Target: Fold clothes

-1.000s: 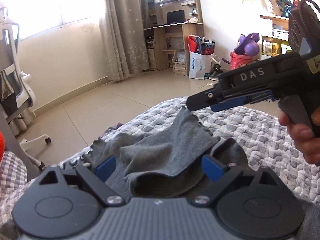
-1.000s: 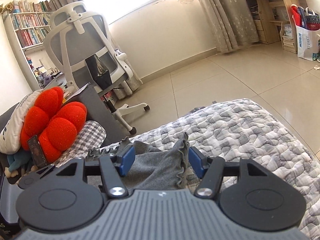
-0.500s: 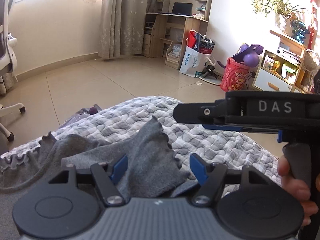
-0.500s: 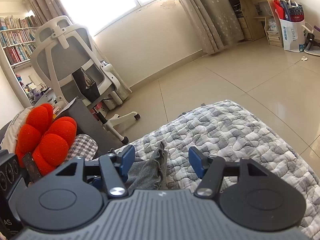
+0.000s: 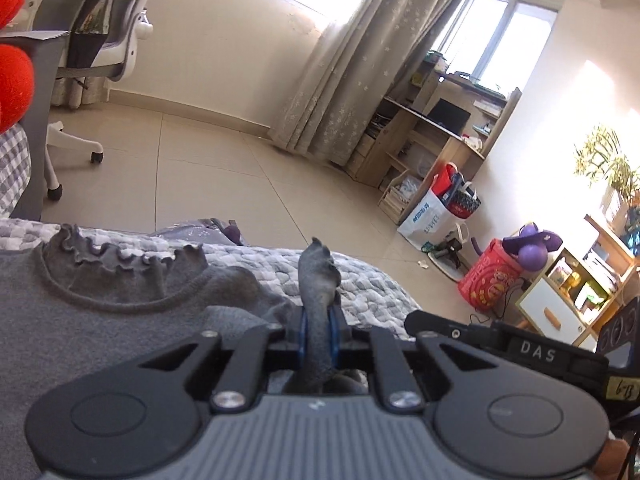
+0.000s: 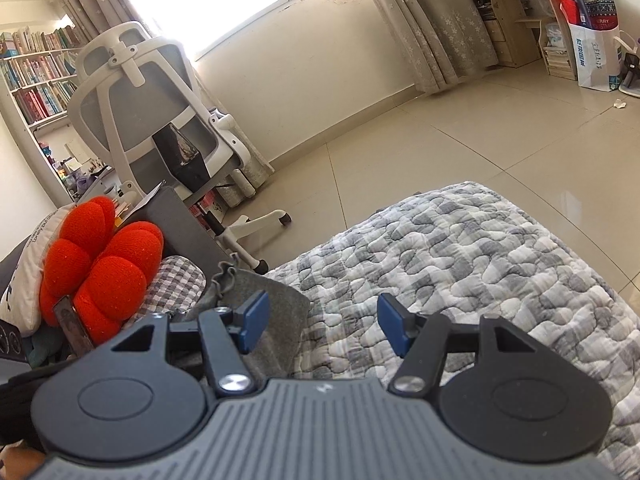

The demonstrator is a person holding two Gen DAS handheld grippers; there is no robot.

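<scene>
The left gripper (image 5: 319, 330), its jaws just closed, pinched a strip of the grey garment (image 5: 100, 320), pointing upward. The right gripper (image 6: 320, 322) hovered level, jaws apart, over the quilt (image 6: 480, 264).

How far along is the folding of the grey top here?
Early. Done: the grey top lies on the quilt, frilled collar showing. In hand: the left tool has just been closing and now pinches a bunched end of the top. The right tool is open over the quilt, gripping nothing. Left: no neat fold shows yet, so the folds themselves remain.
</scene>
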